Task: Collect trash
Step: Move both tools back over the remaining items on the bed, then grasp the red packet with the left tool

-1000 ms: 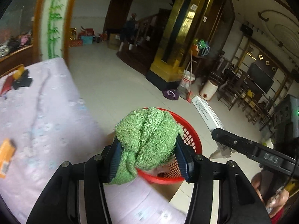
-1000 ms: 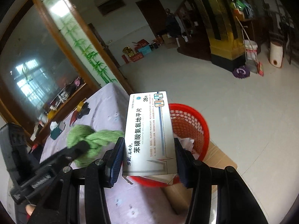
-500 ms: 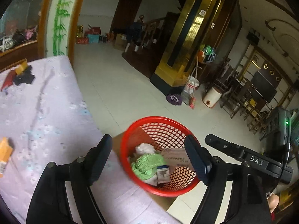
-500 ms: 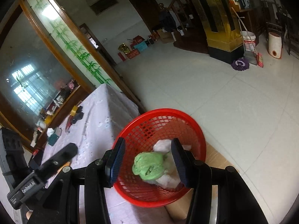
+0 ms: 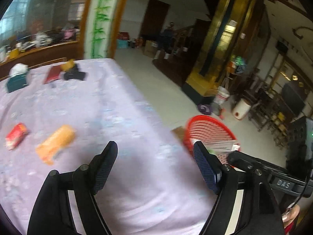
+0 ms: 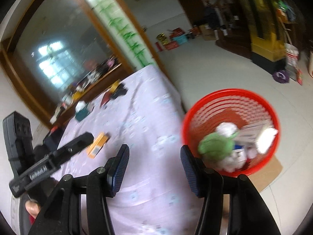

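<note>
- Both tongs, L & R, now swung off the red basket back over the table, jaws wide, empty.
- Orange pack lies fwd-left of L, long axis diagonal; L nearer, we judge.

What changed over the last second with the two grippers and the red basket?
Both grippers let go: the green towel left the left gripper and the white medicine box left the right gripper; both now lie in the red mesh basket. Both grippers, open, swung back over the lilac tablecloth. The orange packet stayed put.
</note>
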Action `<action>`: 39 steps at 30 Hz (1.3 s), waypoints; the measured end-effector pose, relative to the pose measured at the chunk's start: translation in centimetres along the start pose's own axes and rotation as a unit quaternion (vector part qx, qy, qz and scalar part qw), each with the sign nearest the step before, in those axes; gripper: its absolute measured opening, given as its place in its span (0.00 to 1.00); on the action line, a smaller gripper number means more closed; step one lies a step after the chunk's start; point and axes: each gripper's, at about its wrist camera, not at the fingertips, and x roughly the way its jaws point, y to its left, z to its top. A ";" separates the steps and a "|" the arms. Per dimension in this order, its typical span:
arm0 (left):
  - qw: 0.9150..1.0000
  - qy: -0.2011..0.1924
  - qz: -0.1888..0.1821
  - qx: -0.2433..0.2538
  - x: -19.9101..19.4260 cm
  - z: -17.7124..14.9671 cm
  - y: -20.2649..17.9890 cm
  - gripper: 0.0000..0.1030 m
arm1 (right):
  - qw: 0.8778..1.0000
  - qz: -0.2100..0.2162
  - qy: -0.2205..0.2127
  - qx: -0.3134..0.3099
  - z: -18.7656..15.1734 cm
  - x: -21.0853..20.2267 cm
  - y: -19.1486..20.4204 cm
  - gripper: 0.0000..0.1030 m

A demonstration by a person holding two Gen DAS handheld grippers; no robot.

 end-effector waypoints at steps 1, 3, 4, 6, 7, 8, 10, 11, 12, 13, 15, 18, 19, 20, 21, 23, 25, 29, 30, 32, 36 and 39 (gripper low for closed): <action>1.000 0.000 0.008 -0.002 -0.5 0.0 1.1 0.76 | 1.000 0.001 0.004 -0.006 -0.2 0.4 0.5 0.57; 0.999 -0.008 0.036 -0.013 -1.8 0.0 4.1 0.76 | 1.000 0.005 0.017 -0.022 -0.6 1.4 2.3 0.57; 0.998 -0.008 0.057 -0.019 -2.4 0.0 5.7 0.76 | 0.999 0.007 0.021 -0.027 -0.8 1.7 3.0 0.57; 0.994 -0.002 0.101 -0.031 -3.0 0.0 9.3 0.76 | 0.999 0.010 0.029 -0.042 -1.0 2.5 4.4 0.57; 0.992 0.005 0.123 -0.038 -3.2 -0.1 11.7 0.76 | 0.998 0.010 0.032 -0.049 -1.1 2.7 5.1 0.57; 0.989 0.012 0.139 -0.039 -3.2 -0.3 13.2 0.76 | 0.998 0.012 0.034 -0.054 -1.2 2.8 5.5 0.57; 0.980 0.034 0.193 -0.025 -2.8 -0.8 16.7 0.76 | 0.997 0.015 0.040 -0.066 -1.5 3.4 6.7 0.57; 0.975 0.036 0.216 -0.020 -2.8 -1.2 17.9 0.76 | 0.996 0.016 0.044 -0.071 -1.7 3.7 7.1 0.57; 0.970 0.041 0.238 -0.011 -2.5 -1.6 19.3 0.76 | 0.996 0.015 0.049 -0.076 -1.9 4.2 7.7 0.57; 0.966 0.050 0.255 -0.003 -2.0 -1.8 20.5 0.76 | 0.995 0.014 0.053 -0.078 -2.1 4.6 8.0 0.57; 0.960 0.070 0.273 0.004 -0.6 -2.4 22.7 0.76 | 0.995 0.015 0.065 -0.080 -2.4 5.5 8.5 0.57; 0.958 0.070 0.279 0.009 0.8 -2.5 23.9 0.76 | 0.993 0.018 0.078 -0.081 -2.7 6.5 9.1 0.57; 0.954 0.072 0.292 0.011 1.2 -2.5 24.3 0.76 | 0.993 0.017 0.080 -0.083 -2.7 6.7 9.3 0.57; 0.951 0.073 0.299 0.012 1.8 -2.4 24.7 0.74 | 0.993 0.016 0.082 -0.084 -2.8 6.8 9.5 0.57; 0.952 0.074 0.297 0.015 2.2 -2.3 25.0 0.70 | 0.993 0.016 0.084 -0.085 -2.9 6.9 9.7 0.57; 0.950 0.085 0.301 0.004 3.3 -2.0 25.8 0.39 | 0.992 0.016 0.087 -0.088 -2.9 7.1 10.0 0.57; 0.953 0.093 0.290 -0.015 4.0 -2.0 26.8 0.24 | 0.992 0.015 0.091 -0.091 -2.9 7.2 10.4 0.57; 0.953 0.088 0.286 -0.050 4.1 -2.2 28.0 0.09 | 0.991 0.025 0.098 -0.088 -2.6 7.6 11.0 0.57; 0.954 0.084 0.284 -0.056 3.9 -2.3 28.0 0.07 | 0.991 0.029 0.100 -0.087 -2.4 7.8 11.4 0.57; 0.961 0.068 0.257 -0.079 2.6 -2.4 28.0 0.04 | 0.990 0.031 0.104 -0.088 -2.2 8.3 12.1 0.57; 0.972 0.012 0.213 -0.099 -1.1 -2.2 26.6 0.04 | 0.988 0.031 0.114 -0.097 -1.7 10.3 14.5 0.58; 0.979 -0.030 0.176 -0.104 -3.2 -2.0 26.1 0.04 | 0.987 0.039 0.132 -0.083 -1.3 13.1 16.1 0.65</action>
